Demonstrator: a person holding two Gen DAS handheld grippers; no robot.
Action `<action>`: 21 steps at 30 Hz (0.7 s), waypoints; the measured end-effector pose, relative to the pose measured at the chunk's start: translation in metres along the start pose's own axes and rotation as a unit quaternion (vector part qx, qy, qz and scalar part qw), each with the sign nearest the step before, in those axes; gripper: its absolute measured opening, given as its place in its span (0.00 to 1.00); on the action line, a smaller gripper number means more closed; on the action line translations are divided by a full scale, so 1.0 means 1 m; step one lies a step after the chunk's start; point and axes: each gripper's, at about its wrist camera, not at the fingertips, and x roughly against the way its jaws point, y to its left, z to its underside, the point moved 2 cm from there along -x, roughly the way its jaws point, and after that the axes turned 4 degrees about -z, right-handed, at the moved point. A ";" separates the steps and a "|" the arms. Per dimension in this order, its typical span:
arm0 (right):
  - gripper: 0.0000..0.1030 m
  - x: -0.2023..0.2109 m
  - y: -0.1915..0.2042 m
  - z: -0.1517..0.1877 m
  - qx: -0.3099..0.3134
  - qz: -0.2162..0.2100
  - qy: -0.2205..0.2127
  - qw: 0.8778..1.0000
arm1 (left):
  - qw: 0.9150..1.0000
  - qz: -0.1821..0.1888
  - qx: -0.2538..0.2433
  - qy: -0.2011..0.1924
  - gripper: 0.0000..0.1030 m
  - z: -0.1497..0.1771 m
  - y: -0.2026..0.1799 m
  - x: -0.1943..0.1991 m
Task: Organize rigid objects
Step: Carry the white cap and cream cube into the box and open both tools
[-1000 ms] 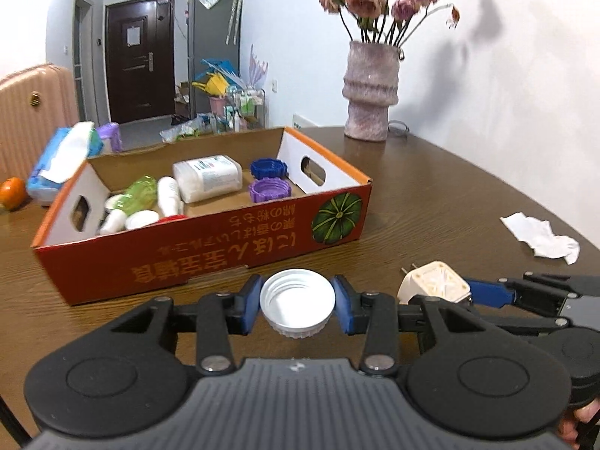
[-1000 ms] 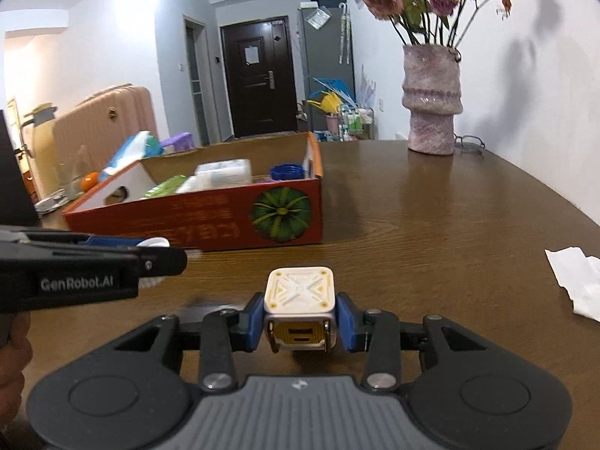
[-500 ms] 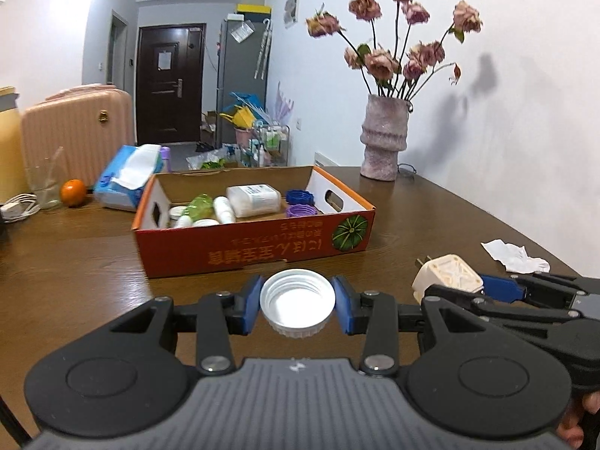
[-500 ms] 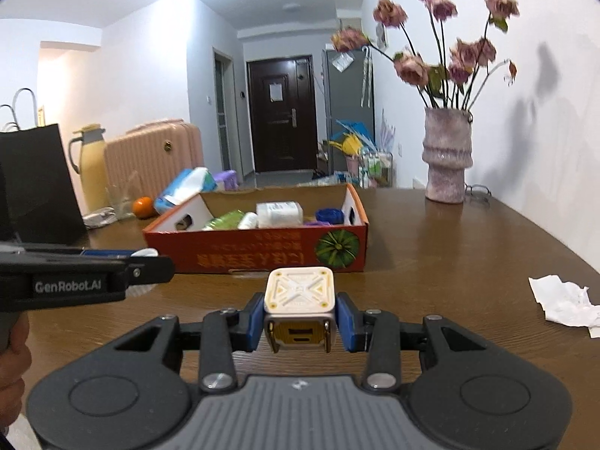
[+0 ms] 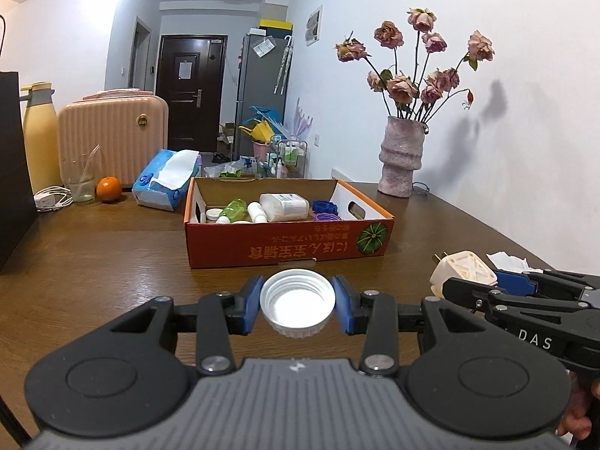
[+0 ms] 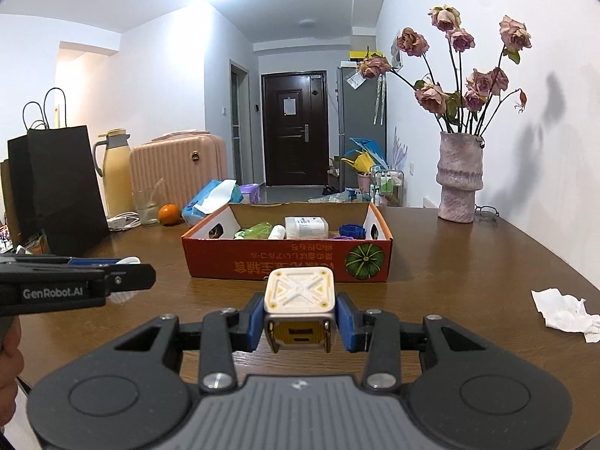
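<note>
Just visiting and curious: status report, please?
Left gripper shut on white cap. Right gripper shut on plug adapter. Orange box ahead, path open.

1. both grippers have drawn back from the cardboard box (image 5: 288,242); in the left wrist view it filled the near middle a second ago and now sits smaller and farther off, with a wide strip of desk (image 5: 112,270) showing in front of it.
2. both views have tilted upward, so the ceiling and the whole bunch of dried flowers (image 6: 465,75) now show.
3. new things have come into view at the left: a black paper bag (image 6: 60,187), a yellow jug (image 6: 116,176) and a drinking glass (image 5: 79,182).
4. the crumpled tissue (image 5: 508,261) is now mostly hidden behind the right gripper (image 5: 498,281) in the left wrist view.
</note>
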 end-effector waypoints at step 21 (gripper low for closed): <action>0.38 -0.169 -0.043 -0.083 0.009 -0.032 0.027 0.999 | 0.998 0.049 -0.008 0.048 0.40 -0.086 0.017 -0.188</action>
